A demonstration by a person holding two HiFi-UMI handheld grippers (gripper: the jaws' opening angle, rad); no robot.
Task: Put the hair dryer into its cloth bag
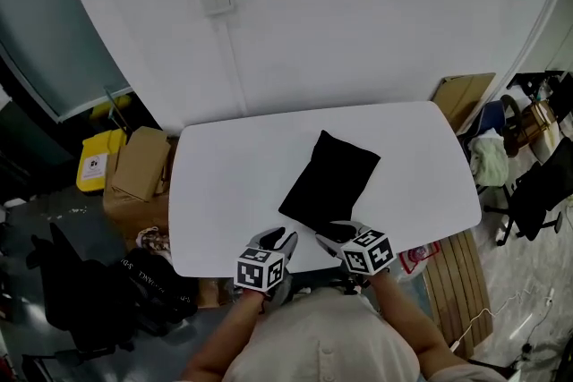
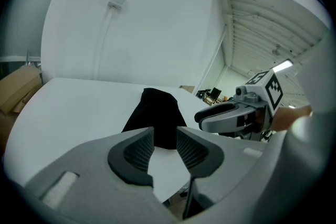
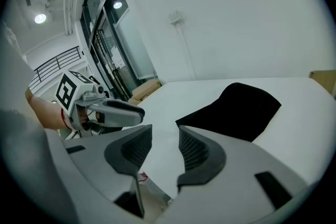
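Observation:
A black cloth bag [image 1: 329, 183] lies flat and bulging on the white table [image 1: 224, 174], near the front edge. No hair dryer shows in any view. My left gripper [image 1: 278, 239] hovers at the table's front edge, just left of the bag's near end, open with nothing between its pads. My right gripper [image 1: 337, 233] hangs at the bag's near end, open and empty too. In the left gripper view the bag [image 2: 155, 115] lies beyond my open jaws [image 2: 165, 145], with the right gripper [image 2: 226, 115] beside it. In the right gripper view the bag [image 3: 241, 110] sits ahead and to the right of my jaws [image 3: 165, 147]; the left gripper [image 3: 113, 110] is at the left.
Cardboard boxes [image 1: 139, 165] and a yellow container [image 1: 97, 161] stand on the floor left of the table. Black bags [image 1: 81, 295] lie at the lower left. A wooden slatted panel [image 1: 457, 277] and chairs [image 1: 537, 183] are on the right. A wall socket [image 1: 217, 1] with its cable sits behind the table.

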